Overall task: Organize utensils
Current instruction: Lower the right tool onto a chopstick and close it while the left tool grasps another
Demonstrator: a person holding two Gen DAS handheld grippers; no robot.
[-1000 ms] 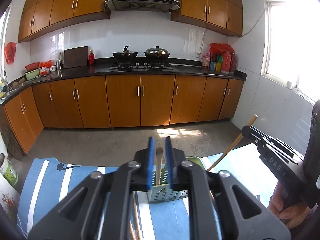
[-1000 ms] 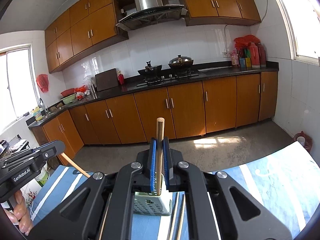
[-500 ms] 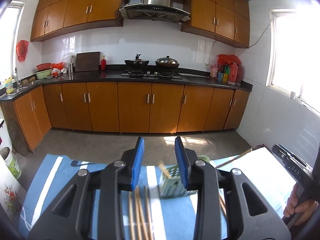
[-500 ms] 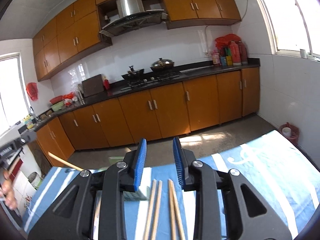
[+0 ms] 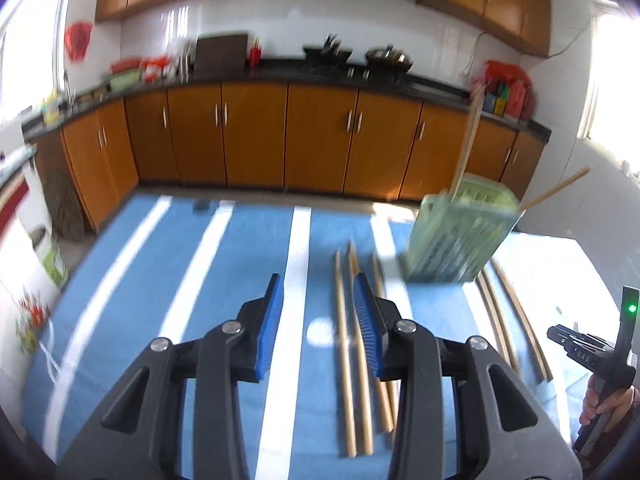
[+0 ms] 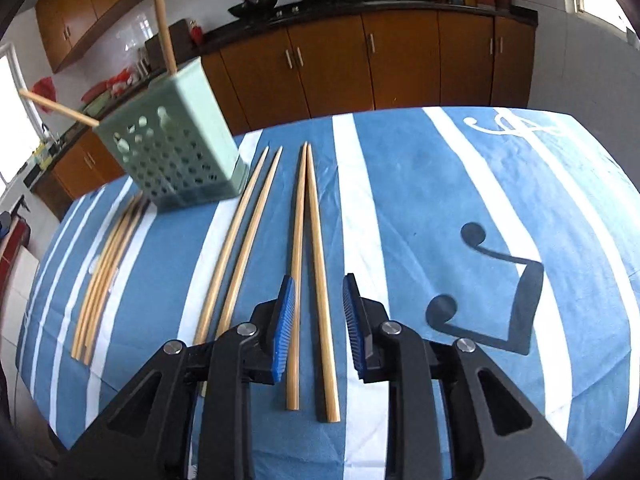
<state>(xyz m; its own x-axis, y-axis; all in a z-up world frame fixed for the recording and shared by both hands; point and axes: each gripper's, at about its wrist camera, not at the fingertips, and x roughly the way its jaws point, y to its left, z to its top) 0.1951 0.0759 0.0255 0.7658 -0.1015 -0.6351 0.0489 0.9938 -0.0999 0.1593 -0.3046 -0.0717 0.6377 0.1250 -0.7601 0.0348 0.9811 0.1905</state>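
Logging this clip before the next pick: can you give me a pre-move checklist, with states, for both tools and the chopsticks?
1. Right tool open and empty: ok.
2. Right tool lined up over the pair of wooden chopsticks on the blue-and-white striped cloth: ok.
3. Left tool open and empty: ok.
4. Left tool centred on one of the wooden chopsticks by it: not ok, they lie at its right pad.
5. Pale green perforated plastic holder upright, two chopsticks inside: ok.
6. Pads touching any chopstick: cannot tell.
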